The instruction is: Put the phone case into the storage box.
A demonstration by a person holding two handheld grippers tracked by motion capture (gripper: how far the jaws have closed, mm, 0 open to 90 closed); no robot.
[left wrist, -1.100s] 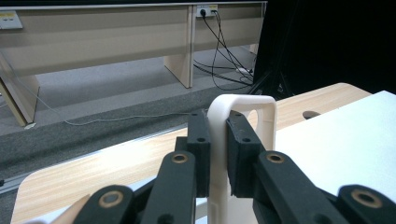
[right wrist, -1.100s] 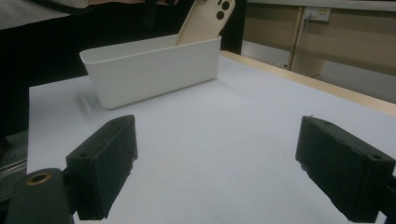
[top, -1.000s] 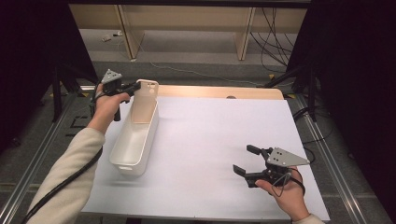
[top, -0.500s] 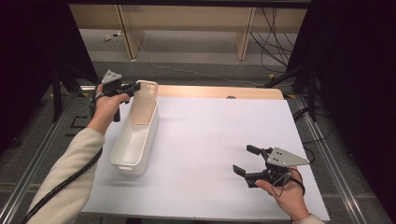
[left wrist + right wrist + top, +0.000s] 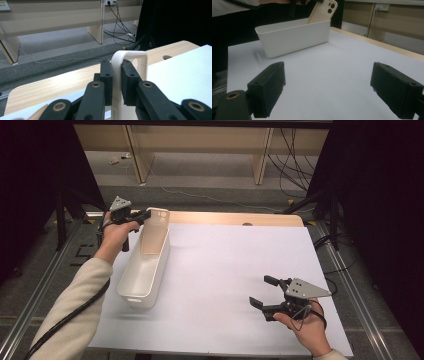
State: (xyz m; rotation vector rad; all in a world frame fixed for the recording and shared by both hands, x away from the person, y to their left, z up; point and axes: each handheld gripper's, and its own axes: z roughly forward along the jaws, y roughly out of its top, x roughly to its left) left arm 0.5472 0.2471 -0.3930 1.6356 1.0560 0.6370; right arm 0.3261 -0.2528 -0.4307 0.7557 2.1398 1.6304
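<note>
While the phone [image 5: 154, 231] is being pinched by the left gripper [image 5: 116, 80] at the bin's [image 5: 142, 275] far end, still undropped, the right gripper [image 5: 265, 292] is being held open, empty, over the worktop [image 5: 225, 270].

**Bin at left, phone at its far end**

The bin [image 5: 142, 272] sits on the table's [image 5: 225, 270] left side. A phone [image 5: 154, 227] leans in its far end, clamped by the left gripper [image 5: 142, 215]. The right gripper [image 5: 267, 292] hovers near the front right corner.
</note>
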